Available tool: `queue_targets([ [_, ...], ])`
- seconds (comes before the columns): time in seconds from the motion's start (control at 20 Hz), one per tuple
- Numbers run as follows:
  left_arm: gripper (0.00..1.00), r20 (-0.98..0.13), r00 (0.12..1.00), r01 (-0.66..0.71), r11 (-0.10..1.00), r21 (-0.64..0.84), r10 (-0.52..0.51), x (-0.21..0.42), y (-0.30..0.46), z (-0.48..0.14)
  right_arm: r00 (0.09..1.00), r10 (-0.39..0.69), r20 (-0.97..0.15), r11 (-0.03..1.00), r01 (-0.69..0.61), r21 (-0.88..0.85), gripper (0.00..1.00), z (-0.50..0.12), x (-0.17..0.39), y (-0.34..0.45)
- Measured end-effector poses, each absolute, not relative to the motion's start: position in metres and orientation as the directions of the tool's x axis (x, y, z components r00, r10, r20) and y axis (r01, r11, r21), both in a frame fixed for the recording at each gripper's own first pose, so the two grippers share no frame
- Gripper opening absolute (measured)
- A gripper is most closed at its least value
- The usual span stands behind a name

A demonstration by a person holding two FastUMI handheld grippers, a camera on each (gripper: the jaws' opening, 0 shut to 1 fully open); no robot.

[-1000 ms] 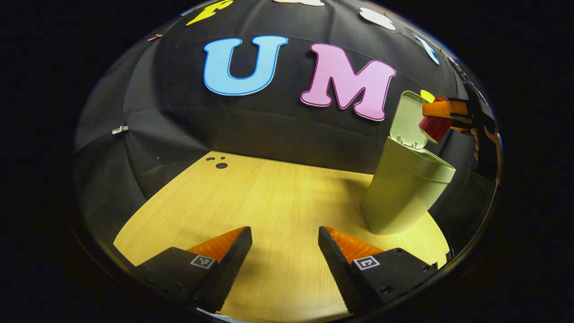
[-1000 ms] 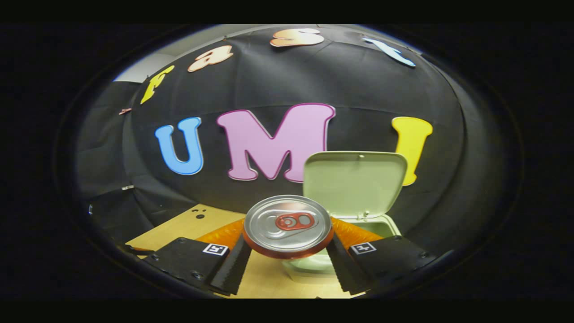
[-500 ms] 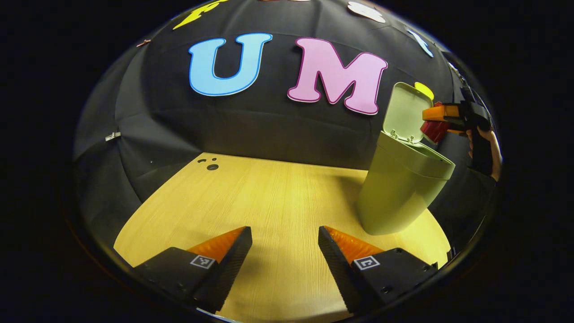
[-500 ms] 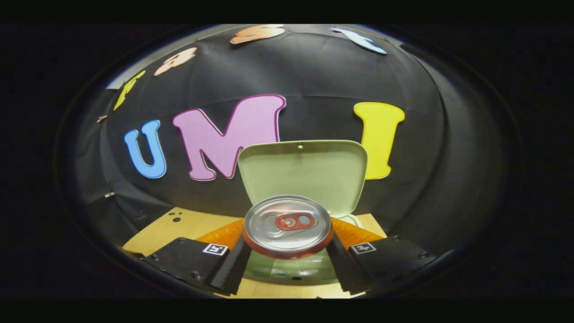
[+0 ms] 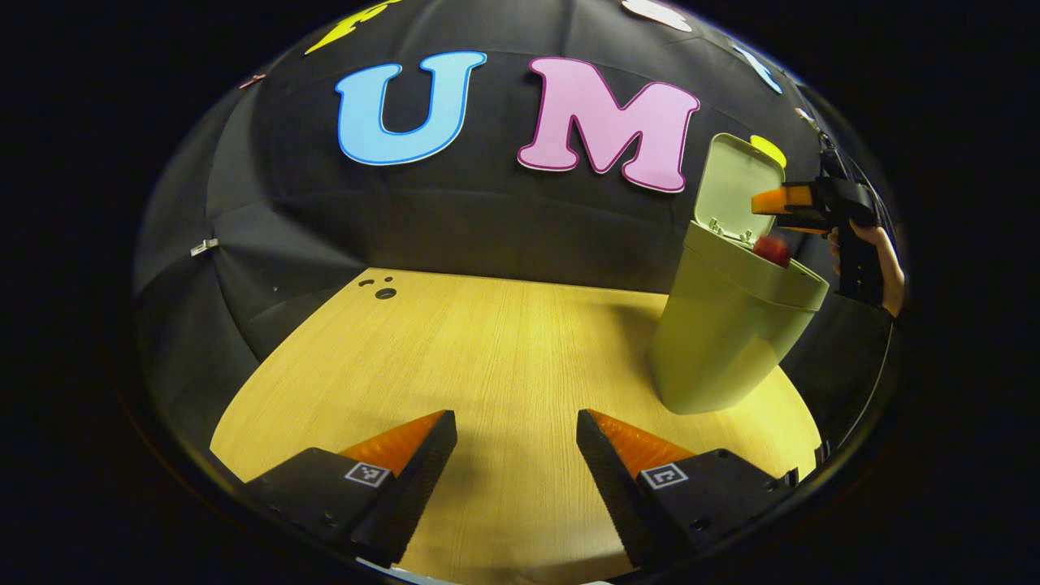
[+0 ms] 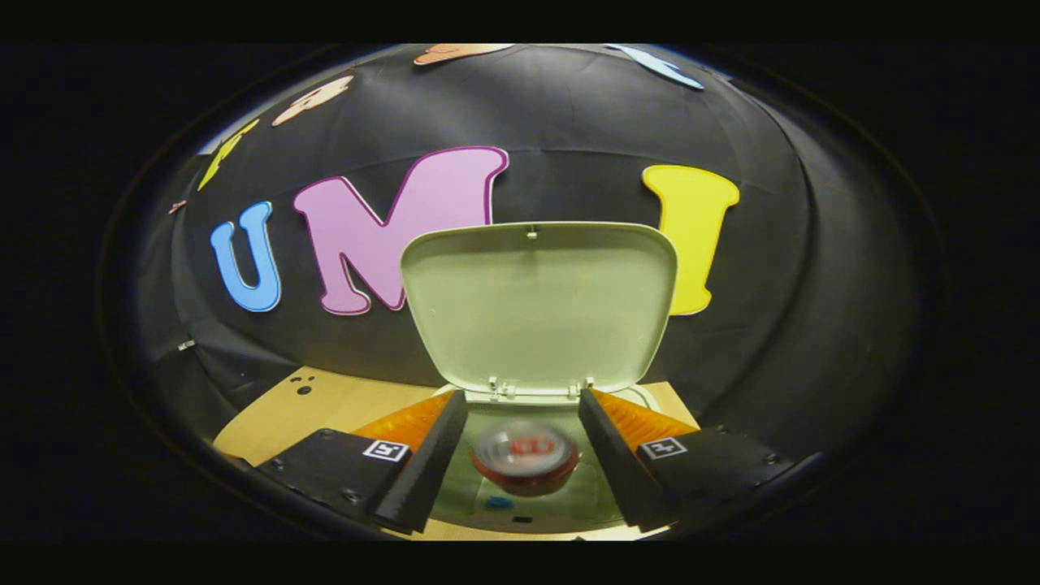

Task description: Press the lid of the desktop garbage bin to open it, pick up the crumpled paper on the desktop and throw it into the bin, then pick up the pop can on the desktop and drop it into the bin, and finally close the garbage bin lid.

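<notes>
Released, the pop can [image 6: 526,457] drops into the bin [image 5: 731,341] — light, slick; right gripper [image 6: 522,455] and left gripper [image 5: 516,455] both spread, empty.

left tool [image 5: 516,455]: jaws apart, low, level | right tool [image 6: 522,443]: jaws apart, raised

The tabletop [image 5: 487,357] lies bare ahead of the left claw [image 5: 517,455], whose jaws stand apart. The bin [image 5: 731,333] stands on its far right part, near the cloth wall [image 5: 487,219]. Its lid [image 6: 538,305] stands upright behind the mouth and blocks the way from the back. The right claw [image 6: 523,455], jaws apart, hangs over the mouth, where the can [image 6: 526,467] sits blurred below the fingers.
</notes>
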State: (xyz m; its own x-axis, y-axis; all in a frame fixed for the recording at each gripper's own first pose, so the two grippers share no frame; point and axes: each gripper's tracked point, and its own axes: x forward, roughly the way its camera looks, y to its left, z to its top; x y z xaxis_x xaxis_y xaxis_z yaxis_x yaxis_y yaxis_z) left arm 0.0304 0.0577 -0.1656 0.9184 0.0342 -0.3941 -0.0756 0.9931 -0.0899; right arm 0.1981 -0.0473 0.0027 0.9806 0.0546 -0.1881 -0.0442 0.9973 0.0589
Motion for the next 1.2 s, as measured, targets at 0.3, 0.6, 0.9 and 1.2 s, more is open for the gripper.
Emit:
queue_targets([
  [0.3,0.96,-0.404,0.914,-0.076,0.993,-0.095,0.031,0.028,0.058,-0.169,0.987,0.053,-0.150,0.997,-0.044,0.060,0.97,0.025,0.195,-0.048],
  [0.6,0.96,-0.414,0.910,-0.074,0.993,-0.091,0.030,0.023,0.058,-0.175,0.997,0.057,-0.047,0.998,-0.056,0.038,0.96,0.090,0.189,-0.046],
  [0.9,0.96,-0.424,0.905,-0.100,0.990,-0.104,0.047,0.016,0.068,-0.181,0.998,0.055,0.036,0.998,-0.055,0.012,0.96,0.145,0.200,-0.043],
  [1.2,0.96,-0.430,0.898,-0.163,0.977,-0.136,0.090,0.003,0.085,-0.187,0.999,0.042,0.030,0.998,-0.043,0.044,0.96,0.167,0.235,-0.044],
])
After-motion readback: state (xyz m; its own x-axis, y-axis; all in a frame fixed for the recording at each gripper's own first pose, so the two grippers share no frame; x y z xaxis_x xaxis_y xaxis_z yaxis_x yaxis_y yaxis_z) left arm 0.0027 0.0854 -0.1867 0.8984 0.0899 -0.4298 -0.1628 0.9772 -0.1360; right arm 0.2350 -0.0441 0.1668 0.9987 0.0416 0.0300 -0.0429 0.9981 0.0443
